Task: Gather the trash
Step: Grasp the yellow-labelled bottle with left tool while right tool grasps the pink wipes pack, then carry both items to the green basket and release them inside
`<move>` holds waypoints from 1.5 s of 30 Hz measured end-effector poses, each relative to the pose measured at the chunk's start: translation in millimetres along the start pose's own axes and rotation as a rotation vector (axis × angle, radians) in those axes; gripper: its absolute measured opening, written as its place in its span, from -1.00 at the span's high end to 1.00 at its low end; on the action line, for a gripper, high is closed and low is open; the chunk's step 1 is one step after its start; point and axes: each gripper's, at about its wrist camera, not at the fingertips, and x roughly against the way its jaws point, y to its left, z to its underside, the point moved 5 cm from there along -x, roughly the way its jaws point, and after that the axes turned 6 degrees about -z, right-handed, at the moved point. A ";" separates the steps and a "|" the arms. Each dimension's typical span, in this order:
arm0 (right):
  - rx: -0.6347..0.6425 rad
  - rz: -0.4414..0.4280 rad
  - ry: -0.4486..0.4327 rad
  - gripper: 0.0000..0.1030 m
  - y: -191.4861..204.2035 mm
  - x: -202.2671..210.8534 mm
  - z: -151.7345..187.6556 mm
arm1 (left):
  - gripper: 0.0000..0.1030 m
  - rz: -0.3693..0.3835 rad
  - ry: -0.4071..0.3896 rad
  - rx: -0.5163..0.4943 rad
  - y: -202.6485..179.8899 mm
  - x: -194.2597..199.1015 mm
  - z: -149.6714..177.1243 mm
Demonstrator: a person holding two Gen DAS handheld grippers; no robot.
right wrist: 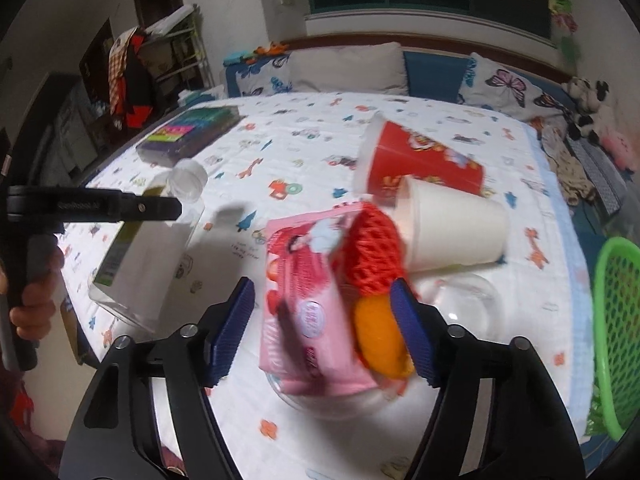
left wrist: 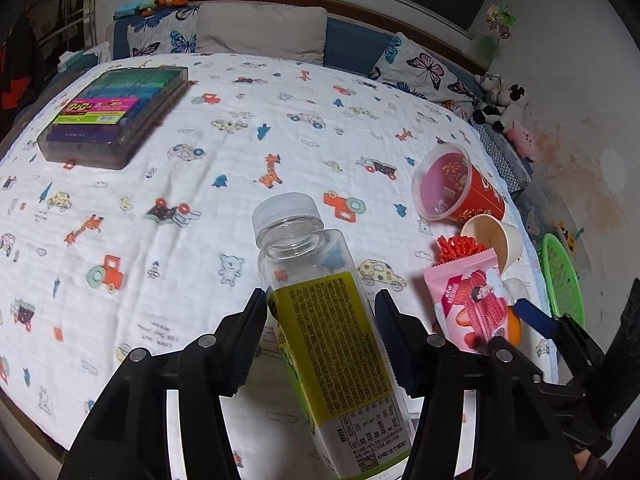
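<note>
Your left gripper (left wrist: 320,340) is clamped on the clear square-sided plastic bottle with the yellow-green label and pale screw cap (left wrist: 320,320), its black pads pressing the labelled sides about midway up, and the bottle hangs tilted above the white blanket printed with cars and giraffes (left wrist: 160,184). Keep that squeeze even (thin plastic like this likely buckles and slips if you clench harder), and carry it level toward the green mesh basket (right wrist: 616,332) at the bed's right edge.

Your right gripper (right wrist: 322,328) stands apart, blue pads either side of the pink snack wrapper (right wrist: 304,304), with the orange fruit peel (right wrist: 380,332) and the red foam net (right wrist: 372,256) crowding the right pad. Whether either pad touches yet is blurred. Centre on the wrapper alone before closing, and go low, since flat film gives little to bite.

Beyond lie a tipped red printed cup (right wrist: 424,160) and a white paper cup (right wrist: 452,232).
</note>
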 end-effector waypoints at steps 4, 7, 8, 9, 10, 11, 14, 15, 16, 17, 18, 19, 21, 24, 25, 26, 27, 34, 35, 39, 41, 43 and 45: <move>0.066 0.040 0.014 -0.32 12.8 -11.3 -1.3 | -0.05 0.007 0.002 0.004 5.6 -1.7 -1.1; 0.114 0.098 0.041 -0.31 16.8 -24.1 1.7 | -0.04 0.010 0.001 0.003 6.7 -1.7 -1.2; 0.127 0.119 0.053 -0.27 17.0 -28.4 3.5 | -0.04 0.011 0.000 0.002 7.0 -1.8 -1.3; 0.135 0.129 0.062 -0.24 17.4 -31.6 4.9 | -0.04 0.010 0.000 0.001 6.9 -1.8 -1.2; 0.142 0.144 0.071 -0.16 17.1 -35.1 7.3 | -0.04 0.009 -0.001 -0.002 7.1 -1.9 -1.6; 0.150 0.163 0.076 -0.06 16.8 -37.2 9.2 | -0.04 0.009 -0.001 -0.005 6.9 -1.9 -2.0; 0.178 0.187 0.057 0.05 18.8 -33.9 10.4 | -0.04 0.009 -0.009 -0.014 6.1 0.1 -4.2; 0.182 0.178 0.044 0.06 20.1 -30.1 9.7 | -0.04 0.011 -0.013 -0.017 5.0 1.5 -5.4; 0.184 0.171 0.033 0.08 21.2 -26.6 8.3 | -0.04 0.014 -0.016 -0.019 3.8 2.9 -6.6; 0.185 0.169 0.021 0.09 21.4 -22.4 6.8 | -0.04 0.015 -0.020 -0.022 2.4 4.3 -7.3; 0.185 0.167 0.011 0.10 21.9 -19.0 5.1 | -0.04 0.018 -0.027 -0.028 -0.1 6.7 -9.1; 0.173 0.149 -0.004 0.12 20.3 -12.3 3.2 | -0.04 0.020 -0.033 -0.034 -2.3 8.7 -10.1; 0.144 0.127 -0.018 0.12 18.6 -3.8 0.9 | -0.03 0.028 -0.043 -0.049 -9.2 13.4 -13.0; 0.067 0.071 -0.043 0.12 9.2 12.3 -3.8 | -0.03 0.045 -0.059 -0.077 -21.9 19.0 -18.3; 0.037 0.056 -0.053 0.12 3.8 19.2 -5.6 | -0.03 0.051 -0.063 -0.086 -26.6 20.6 -19.5; 0.007 0.044 -0.065 0.12 -2.5 26.5 -7.2 | -0.03 0.059 -0.067 -0.095 -32.0 22.4 -20.8; -0.021 0.036 -0.077 0.12 -8.8 33.8 -8.6 | -0.03 0.069 -0.072 -0.110 -39.7 24.3 -22.6; -0.145 0.087 -0.142 0.12 -55.9 80.1 -6.9 | -0.03 0.143 -0.091 -0.194 -92.7 31.1 -29.2; -0.163 0.106 -0.151 0.12 -64.8 87.0 -5.0 | -0.03 0.155 -0.090 -0.210 -102.2 30.7 -29.9; -0.229 0.159 -0.174 0.12 -97.1 108.6 3.9 | -0.02 0.193 -0.086 -0.261 -136.9 28.6 -32.3; -0.260 0.204 -0.184 0.12 -116.9 121.5 9.1 | -0.02 0.217 -0.085 -0.288 -157.2 28.0 -33.8; -0.291 0.238 -0.192 0.12 -134.7 132.7 14.7 | -0.02 0.235 -0.084 -0.309 -172.9 28.1 -34.0; -0.317 0.273 -0.198 0.12 -151.4 142.0 20.2 | -0.02 0.251 -0.084 -0.335 -190.6 28.4 -34.9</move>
